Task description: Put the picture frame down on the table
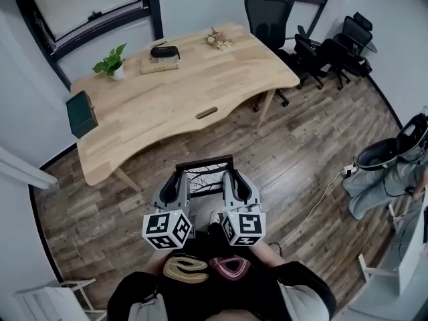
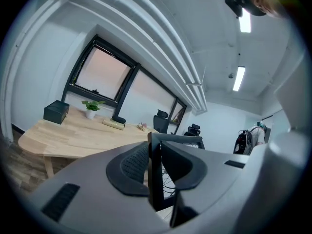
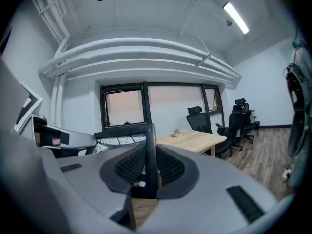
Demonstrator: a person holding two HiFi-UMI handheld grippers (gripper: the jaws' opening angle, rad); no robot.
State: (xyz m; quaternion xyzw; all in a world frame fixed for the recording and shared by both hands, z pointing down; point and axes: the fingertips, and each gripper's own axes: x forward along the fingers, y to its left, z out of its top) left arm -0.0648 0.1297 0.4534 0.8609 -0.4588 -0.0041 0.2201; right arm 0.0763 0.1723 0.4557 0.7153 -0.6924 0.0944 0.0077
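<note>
Picture frame (image 1: 204, 162), black, held in the air over the floor, off the desk's (image 1: 180, 92) near edge and not touching it. Left claw (image 1: 179, 186) pinches the frame's left side and right claw (image 1: 235, 186) pinches its right side; both gripper views show the pads pressed on the thin dark frame edge. On the desk: green box (image 1: 81, 114) at the left edge, potted plant (image 1: 112, 61) near the far-left corner, flowers (image 1: 219, 39) at the far edge.

Black picture frame (image 1: 206, 163), pale wooden table (image 1: 180, 105)
</note>
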